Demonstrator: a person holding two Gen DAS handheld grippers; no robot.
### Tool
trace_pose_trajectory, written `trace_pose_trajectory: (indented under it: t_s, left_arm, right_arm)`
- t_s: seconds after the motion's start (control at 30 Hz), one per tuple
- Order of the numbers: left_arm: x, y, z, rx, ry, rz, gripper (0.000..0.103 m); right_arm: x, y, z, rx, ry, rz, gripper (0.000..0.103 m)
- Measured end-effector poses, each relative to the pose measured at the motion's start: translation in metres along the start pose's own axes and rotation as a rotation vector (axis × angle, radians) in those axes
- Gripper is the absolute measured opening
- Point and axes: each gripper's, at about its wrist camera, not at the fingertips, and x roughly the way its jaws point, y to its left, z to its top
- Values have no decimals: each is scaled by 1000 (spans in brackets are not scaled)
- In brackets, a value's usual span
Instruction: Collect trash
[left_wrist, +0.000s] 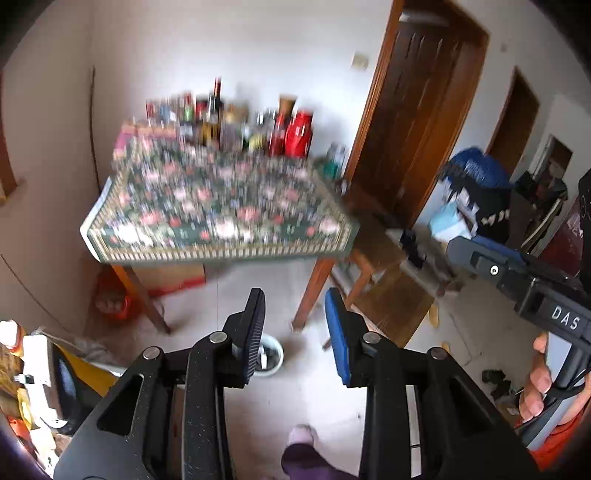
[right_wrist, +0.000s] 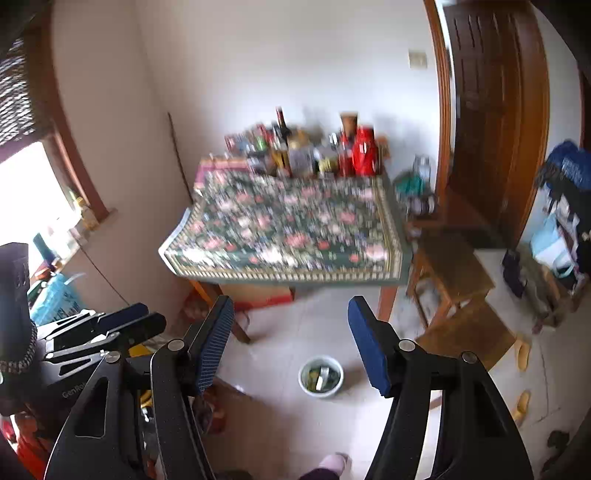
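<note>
Right gripper (right_wrist: 291, 336) open, empty; trash bin (right_wrist: 320, 376) on floor below.

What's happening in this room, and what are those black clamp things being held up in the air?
A person is holding two handheld grippers, tidying up trash. Both the left gripper and right gripper are open and empty, raised above the floor and aimed toward a table with a floral cloth crowded with bottles at its back. A small white bin on the floor below already has some rubbish in it. The view is blurred.
</note>
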Motion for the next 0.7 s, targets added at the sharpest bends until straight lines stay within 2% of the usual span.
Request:
trace_pose_trajectory:
  t_s: [0.07,0.13,0.2,0.27,0.3,0.37,0.47,0.7]
  left_arm:
    - [-33,-4,-2,18,-65,11,46]
    - [-65,-9,-6,40,-130,25,61]
    - [-89,-12,-10,58,-171,33,71]
    - [-105,-11,-14,64,-197,36,81]
    - [-113,-11,-16,64,-210,39,89]
    - [-127,-8,-20,58,-244,46,91]
    - [-139,-4,-23,53,-264,44,91]
    - [-152,3,-25,53,-296,52,91]
  right_arm:
    - [-29,15,-3,-25,-54,-10,60]
    - [-52,27,-5,-59,-106,-26,62]
    - [-68,36,-7,-84,-150,-37,73]
    - [-80,45,-11,-96,-202,-48,90]
    - [-85,48,-13,-94,-221,-51,94]
    - [-94,52,-16,-86,-257,-59,102]
    - [-102,58,-21,-83,-287,-77,103]
    - [-107,67,-24,-92,-278,-85,103]
